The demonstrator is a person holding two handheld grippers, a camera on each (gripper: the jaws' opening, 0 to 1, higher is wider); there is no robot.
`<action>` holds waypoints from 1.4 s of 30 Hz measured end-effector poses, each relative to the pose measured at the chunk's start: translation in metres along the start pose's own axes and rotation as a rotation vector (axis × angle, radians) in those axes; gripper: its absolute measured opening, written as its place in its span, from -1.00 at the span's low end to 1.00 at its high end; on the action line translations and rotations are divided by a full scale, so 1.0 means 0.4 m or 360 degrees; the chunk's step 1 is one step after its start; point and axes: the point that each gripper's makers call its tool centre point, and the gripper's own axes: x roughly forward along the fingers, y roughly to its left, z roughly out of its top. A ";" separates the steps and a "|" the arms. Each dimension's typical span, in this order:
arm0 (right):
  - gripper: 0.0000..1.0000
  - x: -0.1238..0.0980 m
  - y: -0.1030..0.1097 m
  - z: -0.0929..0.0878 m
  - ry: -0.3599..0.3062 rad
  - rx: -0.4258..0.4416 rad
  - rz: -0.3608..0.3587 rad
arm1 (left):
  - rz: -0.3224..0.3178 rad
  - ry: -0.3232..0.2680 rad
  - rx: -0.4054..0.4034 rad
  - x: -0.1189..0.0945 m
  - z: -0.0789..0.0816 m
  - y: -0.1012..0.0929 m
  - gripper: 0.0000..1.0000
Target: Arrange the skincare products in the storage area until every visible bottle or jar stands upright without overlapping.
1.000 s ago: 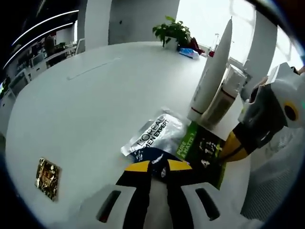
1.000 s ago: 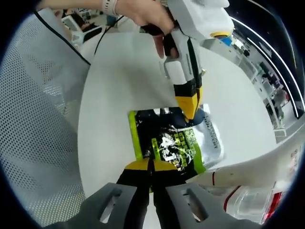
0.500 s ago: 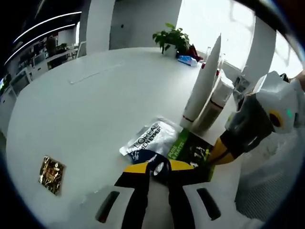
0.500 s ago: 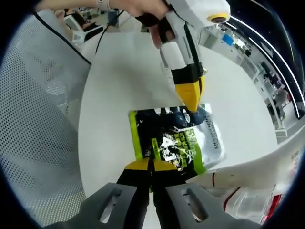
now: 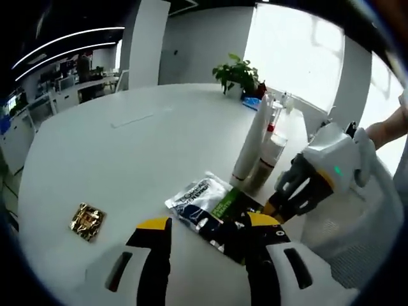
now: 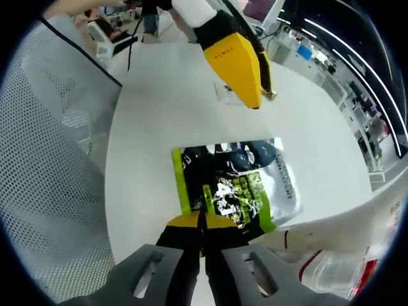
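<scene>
Three flat sachets overlap on the white table (image 5: 115,153): a silver one (image 5: 203,193), a dark blue one (image 5: 199,220) and a green one (image 5: 231,205). My left gripper (image 5: 208,223) hangs open just above and short of them, holding nothing. My right gripper (image 6: 203,220) is shut on the near edge of the green sachet (image 6: 226,191); it also enters the left gripper view (image 5: 275,208) from the right. A tall white tube (image 5: 250,143) stands upright with a clear red-banded bottle (image 5: 268,160) beside it. The left gripper (image 6: 254,95) hovers beyond the sachets in the right gripper view.
A small gold sachet (image 5: 88,221) lies alone on the table to the left. A potted plant (image 5: 239,73) and small items stand at the far edge. A white mesh chair (image 6: 57,159) is close beside the table. A person's hand (image 5: 389,131) holds the right gripper.
My left gripper has opened wide, let go of the dark blue sachet and drawn back up from it. The right gripper stays shut on the green sachet.
</scene>
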 end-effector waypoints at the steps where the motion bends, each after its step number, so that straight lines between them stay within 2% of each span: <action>1: -0.97 0.000 0.000 0.000 0.0000 0.0001 0.0000 | 0.0016 -0.0003 -0.0006 -0.007 -0.001 0.002 -0.10; 5: -0.97 0.000 0.000 0.000 0.0000 0.0003 -0.0004 | 0.0040 -0.0035 -0.0016 -0.047 -0.003 -0.006 0.00; 9: -0.97 -0.001 -0.001 0.001 0.0000 0.0000 -0.0004 | 0.0089 -0.0092 -0.0026 -0.084 0.003 -0.004 0.21; 15: -0.97 0.000 -0.001 0.001 -0.0002 -0.0006 -0.0004 | 0.0111 -0.0130 -0.0078 -0.143 -0.001 -0.029 0.21; 16: -0.97 0.000 -0.001 0.001 -0.0002 -0.0004 -0.0005 | 0.0134 -0.0172 -0.0099 -0.153 0.006 -0.026 0.25; 20: -0.97 0.001 -0.001 0.001 -0.0002 -0.0016 -0.0013 | 0.0172 -0.0224 -0.0127 -0.179 0.009 -0.036 0.44; 24: -0.97 0.001 0.001 0.001 0.0004 -0.0024 -0.0019 | 0.0204 -0.0237 -0.0114 -0.198 0.009 -0.053 0.60; 26: -0.97 0.001 0.002 0.002 0.0007 -0.0032 -0.0020 | 0.0239 -0.0204 -0.0081 -0.214 0.009 -0.064 0.64; 28: -0.97 0.001 0.002 0.002 0.0009 -0.0036 -0.0021 | 0.0268 -0.0246 -0.0055 -0.227 0.022 -0.072 0.74; 30: -0.97 0.001 0.002 0.002 0.0010 -0.0040 -0.0024 | 0.0284 -0.0269 -0.0061 -0.235 0.027 -0.083 0.81; 35: -0.97 0.000 0.003 0.002 0.0010 -0.0053 -0.0027 | 0.0298 -0.0323 -0.0068 -0.245 0.034 -0.113 0.83; 39: -0.97 0.001 0.003 0.003 0.0011 -0.0063 -0.0035 | 0.0311 -0.0395 -0.0134 -0.242 0.035 -0.122 0.81; 42: -0.97 0.001 0.005 0.004 0.0020 -0.0095 -0.0043 | 0.0298 -0.0387 -0.0150 -0.231 0.022 -0.127 0.81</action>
